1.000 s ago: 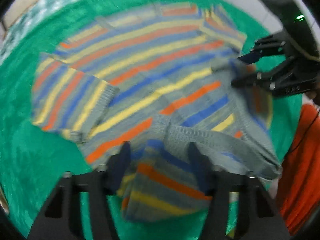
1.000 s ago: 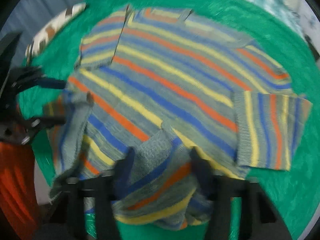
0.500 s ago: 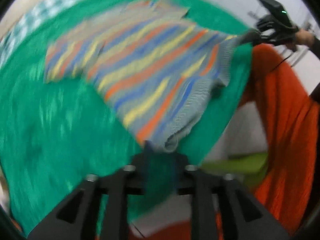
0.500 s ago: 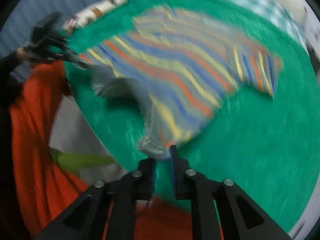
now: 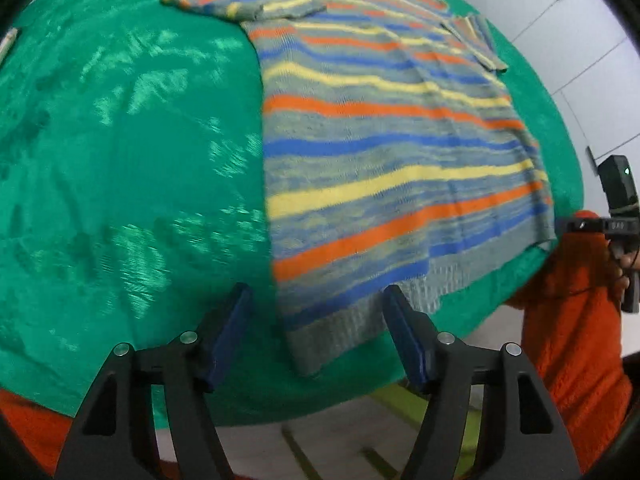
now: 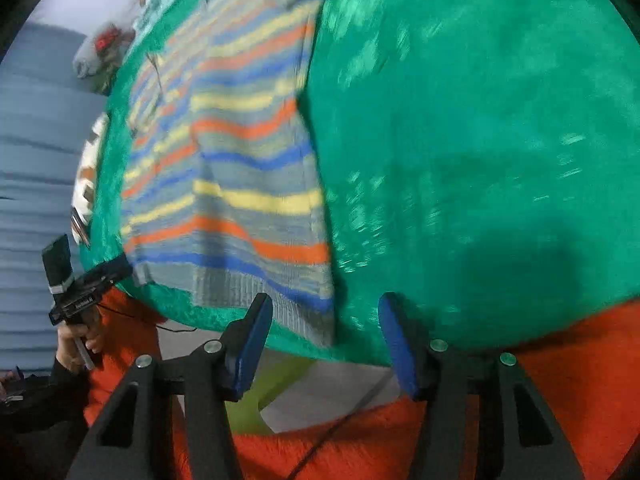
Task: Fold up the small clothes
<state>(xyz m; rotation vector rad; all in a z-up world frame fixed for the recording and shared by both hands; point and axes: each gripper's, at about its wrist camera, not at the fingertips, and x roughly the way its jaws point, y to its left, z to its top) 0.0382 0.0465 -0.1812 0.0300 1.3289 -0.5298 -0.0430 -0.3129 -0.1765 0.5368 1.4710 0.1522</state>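
A striped knit sweater [image 5: 392,152] in grey, blue, yellow and orange lies spread flat on the green cloth [image 5: 132,152], its ribbed hem at the near edge. My left gripper [image 5: 316,312] is open and empty, its fingers on either side of the hem's left corner. My right gripper [image 6: 324,320] is open and empty at the hem's right corner; the sweater [image 6: 240,168] runs away up-left in that view. The right gripper also shows in the left wrist view [image 5: 596,224], the left one in the right wrist view [image 6: 104,272].
The green cloth [image 6: 480,140] covers the table and its near edge drops off just in front of both grippers. The person's orange clothing [image 5: 572,320] is close below the edge. A patterned object [image 6: 86,168] lies beyond the table's left side.
Both grippers held the lifted hem, pulled it back toward the near edge, then opened and let go. The sweater now lies flat and stretched out.
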